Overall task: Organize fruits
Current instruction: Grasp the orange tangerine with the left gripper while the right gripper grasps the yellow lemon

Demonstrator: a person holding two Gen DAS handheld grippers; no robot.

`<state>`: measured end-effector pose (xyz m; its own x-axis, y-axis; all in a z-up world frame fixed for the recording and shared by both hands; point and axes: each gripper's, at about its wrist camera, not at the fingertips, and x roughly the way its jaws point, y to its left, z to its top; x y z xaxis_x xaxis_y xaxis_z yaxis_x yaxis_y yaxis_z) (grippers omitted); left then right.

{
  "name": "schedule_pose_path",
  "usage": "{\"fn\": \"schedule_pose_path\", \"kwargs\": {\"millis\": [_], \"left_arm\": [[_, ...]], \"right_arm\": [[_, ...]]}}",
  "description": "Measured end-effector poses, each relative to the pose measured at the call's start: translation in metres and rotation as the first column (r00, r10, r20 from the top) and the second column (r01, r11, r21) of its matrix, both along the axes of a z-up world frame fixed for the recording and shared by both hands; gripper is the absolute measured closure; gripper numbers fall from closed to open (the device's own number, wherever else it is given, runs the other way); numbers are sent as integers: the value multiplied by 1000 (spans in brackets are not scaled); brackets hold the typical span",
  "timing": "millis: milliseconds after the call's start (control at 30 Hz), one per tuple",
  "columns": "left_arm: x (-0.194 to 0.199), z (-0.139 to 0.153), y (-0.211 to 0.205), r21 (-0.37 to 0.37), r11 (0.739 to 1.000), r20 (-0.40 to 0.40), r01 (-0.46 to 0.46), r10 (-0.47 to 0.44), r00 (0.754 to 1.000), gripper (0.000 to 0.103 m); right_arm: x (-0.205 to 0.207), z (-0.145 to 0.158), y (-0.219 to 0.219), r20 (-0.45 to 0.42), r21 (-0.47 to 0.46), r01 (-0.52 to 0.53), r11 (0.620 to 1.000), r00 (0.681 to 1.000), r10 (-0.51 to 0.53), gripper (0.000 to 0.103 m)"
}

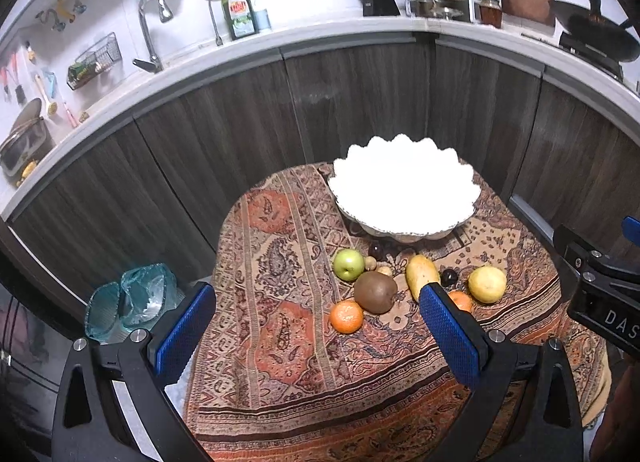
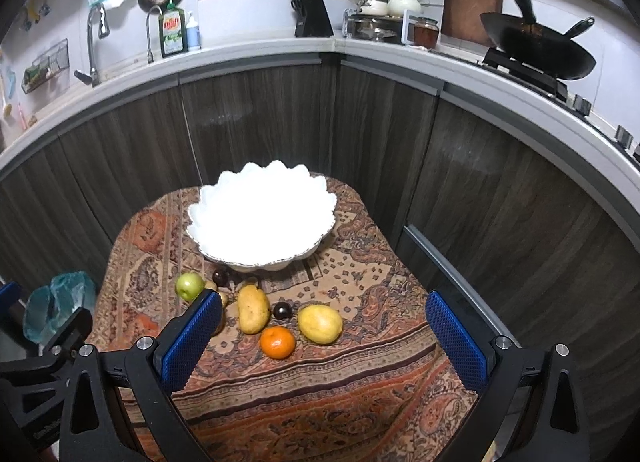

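Both grippers gaped wide, empty. Left gripper [image 1: 320,336] sat nearest orange [image 1: 346,316], just ahead between fingers; bowl [image 1: 404,198] lay beyond, toward table's far edge.

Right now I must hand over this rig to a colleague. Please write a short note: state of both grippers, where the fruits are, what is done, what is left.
Left gripper: open, empty, above the near cloth.
Right gripper: open, empty, alongside it.
White bowl: at the back of the table; its inside is overexposed, no fruit seen in it.
Lying loose in front of the bowl: green apple, kiwi, two oranges, mango, yellow pear, two dark plums.
Done: nothing visible. Left: every fruit.
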<state>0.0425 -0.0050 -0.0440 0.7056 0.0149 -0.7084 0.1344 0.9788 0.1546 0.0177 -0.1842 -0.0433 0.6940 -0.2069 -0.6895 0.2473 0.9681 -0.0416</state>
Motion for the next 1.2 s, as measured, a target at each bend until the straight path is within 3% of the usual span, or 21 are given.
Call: {"fn": "schedule_pose_path", "kwargs": {"millis": [233,400,567,867,1200], "left_arm": [[30,-52,-11,12,1000,-90,23,-22,996,0],[48,-85,-17,9,999,-148,31,-29,989,0],[67,-115,-21,2,1000,-207,29,-28,978,2],[91,-157,-25,-3,1000,-299,30,-29,954,3],[104,-189,-29,-6,999,-384,35,-35,923,11]], "right_arm": [[29,-47,-9,-68,-7,0,1000,998,-1,1],[53,-87,-16,-145,8,2,1000,989,-1,11],[70,-118,-21,-199,9,6,1000,980,-4,13],[95,-156,-32,-284,27,23,999,959,-14,13],[112,-178,-37,-332,37,31,999,943,-17,13]]}}
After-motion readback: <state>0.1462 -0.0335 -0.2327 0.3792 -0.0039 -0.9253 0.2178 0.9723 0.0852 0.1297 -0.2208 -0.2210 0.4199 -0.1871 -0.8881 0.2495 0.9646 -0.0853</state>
